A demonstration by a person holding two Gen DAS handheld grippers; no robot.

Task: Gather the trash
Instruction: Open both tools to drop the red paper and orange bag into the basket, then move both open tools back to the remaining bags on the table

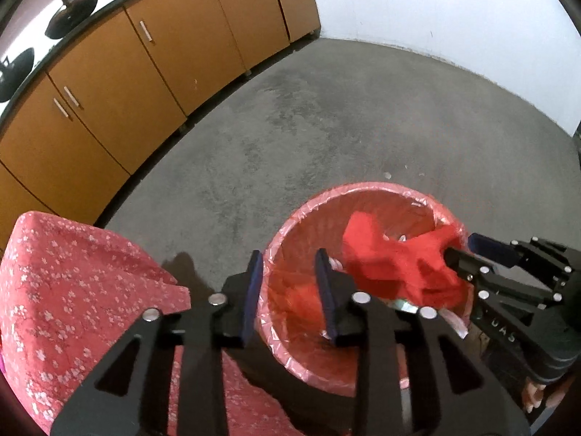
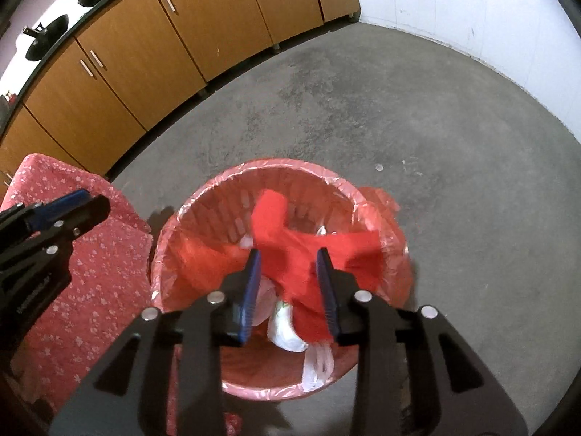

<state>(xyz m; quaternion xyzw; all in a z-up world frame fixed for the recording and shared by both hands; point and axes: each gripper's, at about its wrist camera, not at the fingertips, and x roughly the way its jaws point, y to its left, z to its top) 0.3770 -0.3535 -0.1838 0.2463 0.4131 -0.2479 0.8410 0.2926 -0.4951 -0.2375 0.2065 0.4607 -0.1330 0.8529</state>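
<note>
Crumpled red paper-like scrap (image 2: 290, 250), light, soft, best pinched at a bunched fold, hangs between the parted right claw (image 2: 290, 287) jaws over the round pink-lined waste basket (image 2: 203, 196); left claw (image 1: 290, 290) open, empty.

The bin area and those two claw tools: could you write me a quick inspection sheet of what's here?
Surface: grey concrete floor, stained, with small specks.
Job's things: waste bin lined with a pink bag; red crumpled piece over its opening; white plastic bags inside.
Clutter: nothing seen.
Grippers: left gripper above the bin's near rim, jaws apart and holding nothing; right gripper over the bin, the red piece between its jaws, blurred, so the grip is unclear.
Cables: nothing seen.
Surroundings: red floral cloth left of the bin; orange cabinets; black pan lids on the counter; white wall.
</note>
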